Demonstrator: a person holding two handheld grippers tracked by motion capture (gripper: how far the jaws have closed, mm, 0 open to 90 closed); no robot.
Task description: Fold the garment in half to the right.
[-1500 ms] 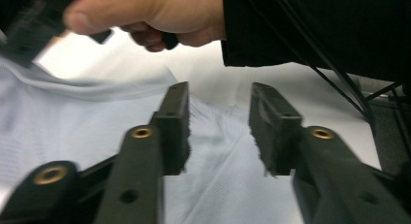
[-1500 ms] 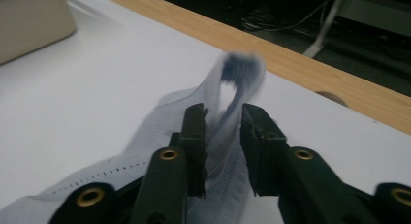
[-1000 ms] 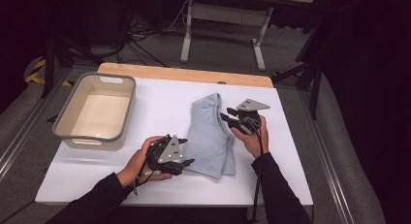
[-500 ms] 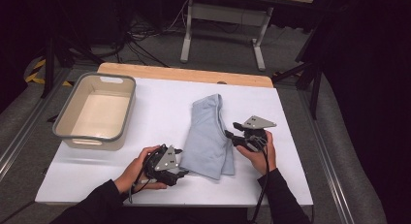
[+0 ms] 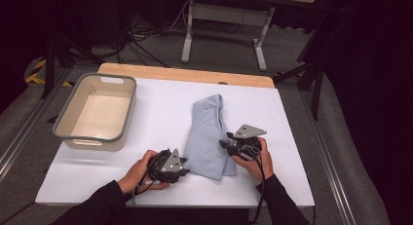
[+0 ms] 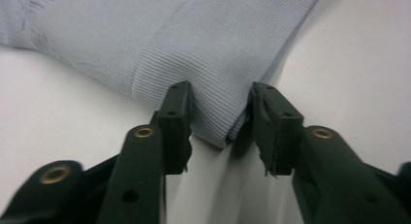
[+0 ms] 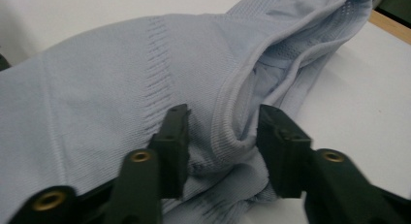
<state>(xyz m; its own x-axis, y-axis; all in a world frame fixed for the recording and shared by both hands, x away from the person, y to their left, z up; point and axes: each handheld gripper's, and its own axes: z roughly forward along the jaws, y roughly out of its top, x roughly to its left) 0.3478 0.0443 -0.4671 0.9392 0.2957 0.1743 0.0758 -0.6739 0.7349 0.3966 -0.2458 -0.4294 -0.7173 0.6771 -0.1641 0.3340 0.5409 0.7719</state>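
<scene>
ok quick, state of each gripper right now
Left gripper: open, jaws either side of the corner of the light blue garment, not clamped.
Right gripper: open, jaws straddling a rolled edge of the garment, not closed on it.

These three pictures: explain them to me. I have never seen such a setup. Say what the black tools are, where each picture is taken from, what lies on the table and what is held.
A person sits at a white table and holds a two-jaw tool in each hand. The high view looks down from above: the left hand-held gripper and the right hand-held gripper sit at either side of a folded light blue garment. A grey, empty tub stands at the table's left.

The other two pictures come from cameras riding on the tools, looking along their black jaws. In the left gripper view the open jaws straddle a corner of the garment. In the right gripper view the open jaws straddle a raised fold of it. Nothing is clamped yet: both tools are open around the cloth.
</scene>
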